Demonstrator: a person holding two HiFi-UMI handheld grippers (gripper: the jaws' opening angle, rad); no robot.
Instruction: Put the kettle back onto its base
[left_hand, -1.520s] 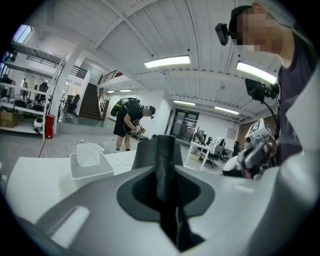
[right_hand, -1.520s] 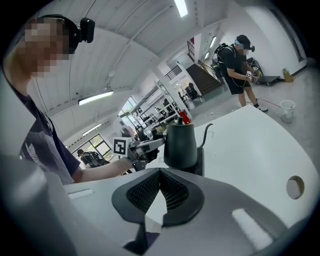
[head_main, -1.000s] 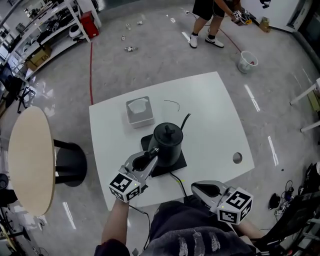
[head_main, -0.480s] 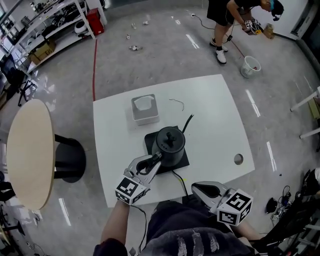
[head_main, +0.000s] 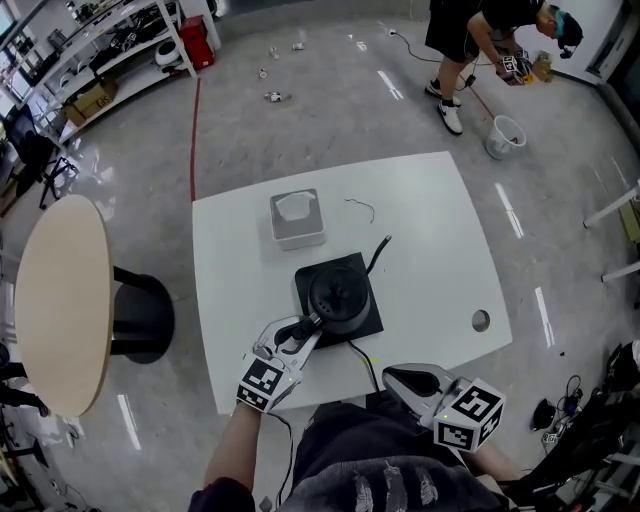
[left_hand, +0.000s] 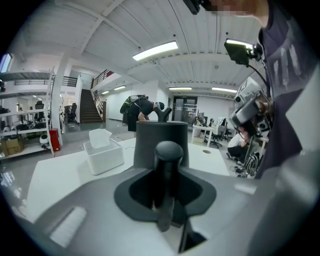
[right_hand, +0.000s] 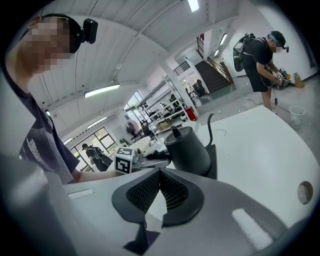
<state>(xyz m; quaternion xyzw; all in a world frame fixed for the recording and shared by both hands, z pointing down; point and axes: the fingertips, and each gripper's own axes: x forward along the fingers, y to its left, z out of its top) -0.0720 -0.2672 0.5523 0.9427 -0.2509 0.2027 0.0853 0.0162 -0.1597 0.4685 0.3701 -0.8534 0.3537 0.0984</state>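
The black kettle (head_main: 338, 297) sits upright on its square black base (head_main: 362, 268) in the middle of the white table (head_main: 440, 230). My left gripper (head_main: 300, 332) reaches in from the near side and is shut on the kettle's handle (left_hand: 167, 170), which stands upright between its jaws with the kettle body (left_hand: 160, 142) right behind. My right gripper (head_main: 400, 378) hovers at the table's near edge, apart from the kettle (right_hand: 189, 150), shut with nothing in it (right_hand: 160, 192).
A white tissue box (head_main: 297, 218) stands behind the base, and a thin wire (head_main: 360, 208) lies beside it. A power cord (head_main: 362, 362) runs from the base to the near edge. A round hole (head_main: 481, 321) is at the table's right. A round wooden table (head_main: 55, 300) stands left; a person (head_main: 480, 30) bends far behind.
The kettle has come down and settled onto the middle of its base, with my left gripper lowering along with it. The right gripper has stayed put.
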